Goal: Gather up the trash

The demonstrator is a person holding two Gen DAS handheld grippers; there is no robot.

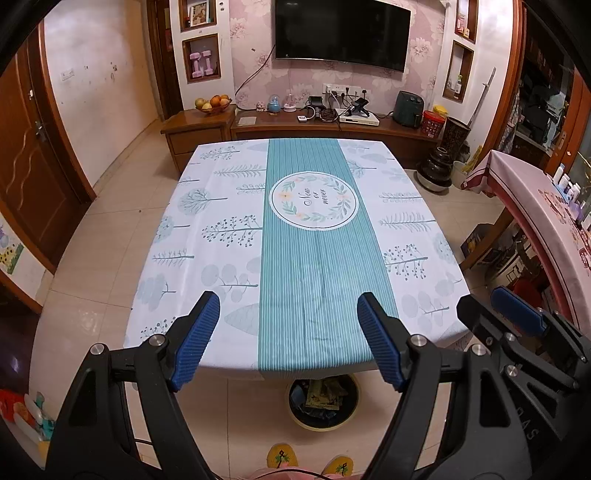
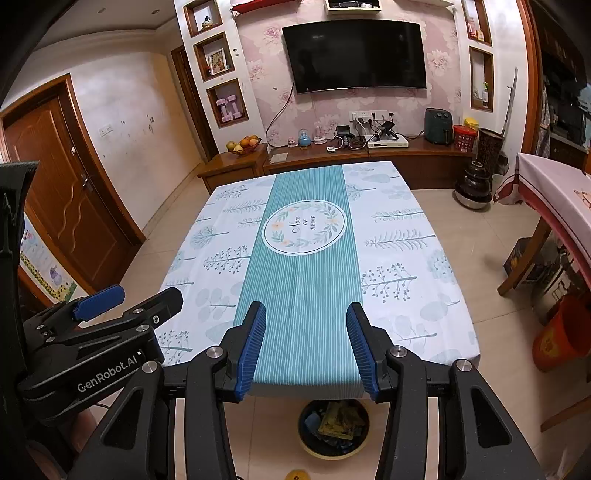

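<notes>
a: where's the trash?

b: in the round bin (image 1: 323,402) on the floor, bottom centre of the frame, partly tucked under the near edge of the table (image 1: 221,229). crumpled wrappers (image 1: 325,395) and blue scraps lie inside it.

a: and the tongs?

b: left gripper (image 1: 288,317) is spread wide with nothing between its blue pads (image 1: 195,343). right gripper (image 2: 306,325) is spread too, and empty. both hang above the table's near edge, apart from the cloth (image 2: 399,240).

a: how about room to move?

b: the near edge runs across the lower middle of both frames, with the bin's far part hidden beneath it. bare tile floor (image 1: 110,229) lies along the table's left side as far as the wooden door (image 1: 33,173). on the right, floor separates it from a second table (image 2: 554,192) with a pink cloth. beyond the far edge stands a low wooden cabinet (image 1: 314,127) under the tv (image 1: 341,33).

a: what does one view have that the other lacks?

b: the left wrist view shows yellow slippers (image 1: 282,456) at the bottom edge, just in front of the bin, and the right gripper at its lower right. the right wrist view shows an orange bucket (image 2: 561,332) at the right edge, beside the second table, and the left gripper at its lower left, marked "genrobot.ai".
</notes>
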